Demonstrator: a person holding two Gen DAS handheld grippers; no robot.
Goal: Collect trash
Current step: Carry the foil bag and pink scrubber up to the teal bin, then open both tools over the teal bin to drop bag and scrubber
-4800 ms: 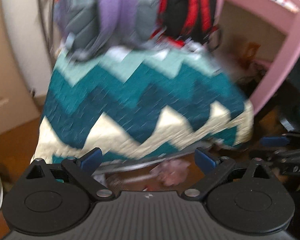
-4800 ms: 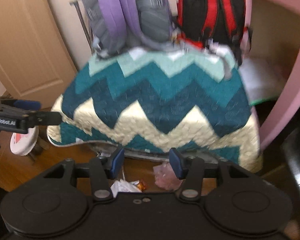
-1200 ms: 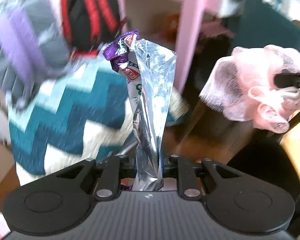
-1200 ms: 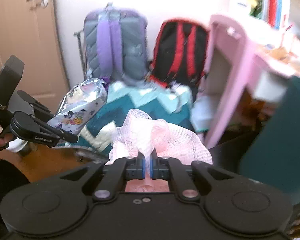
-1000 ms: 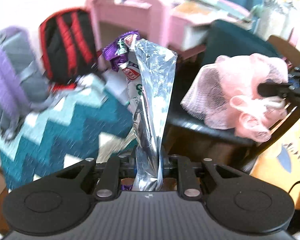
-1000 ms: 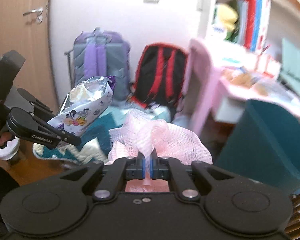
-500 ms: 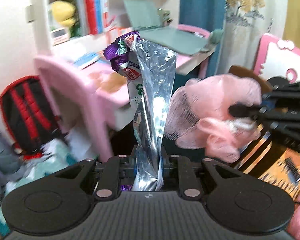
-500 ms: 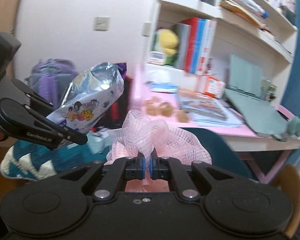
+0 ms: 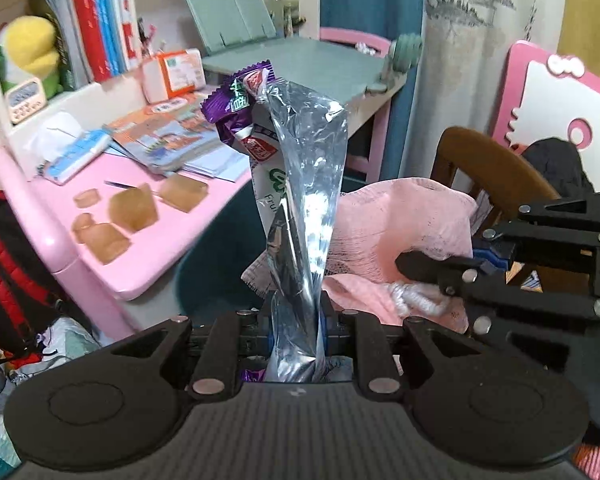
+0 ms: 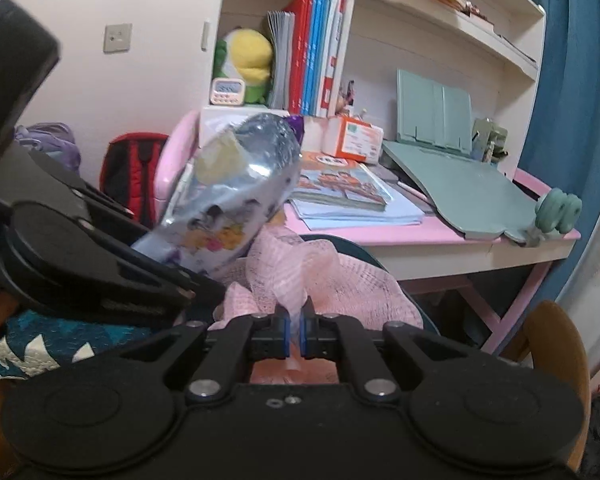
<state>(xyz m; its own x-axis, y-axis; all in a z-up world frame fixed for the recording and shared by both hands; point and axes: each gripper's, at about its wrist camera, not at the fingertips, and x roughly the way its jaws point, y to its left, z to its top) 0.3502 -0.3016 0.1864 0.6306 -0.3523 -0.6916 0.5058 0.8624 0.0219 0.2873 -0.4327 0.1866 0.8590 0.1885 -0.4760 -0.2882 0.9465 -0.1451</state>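
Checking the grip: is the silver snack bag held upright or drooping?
Upright: the silver snack bag rises straight from the shut left gripper.

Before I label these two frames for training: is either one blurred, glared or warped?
Left wrist view: sharp, with glare streaks on the crinkled silver foil snack bag; fisheye bends the pink desk at the edge. Right wrist view: slightly softer, a highlight on the same bag, shelves curved.

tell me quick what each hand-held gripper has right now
Left hand-held gripper: closed on silver snack wrappers.
Right hand-held gripper: closed on pink mesh netting.
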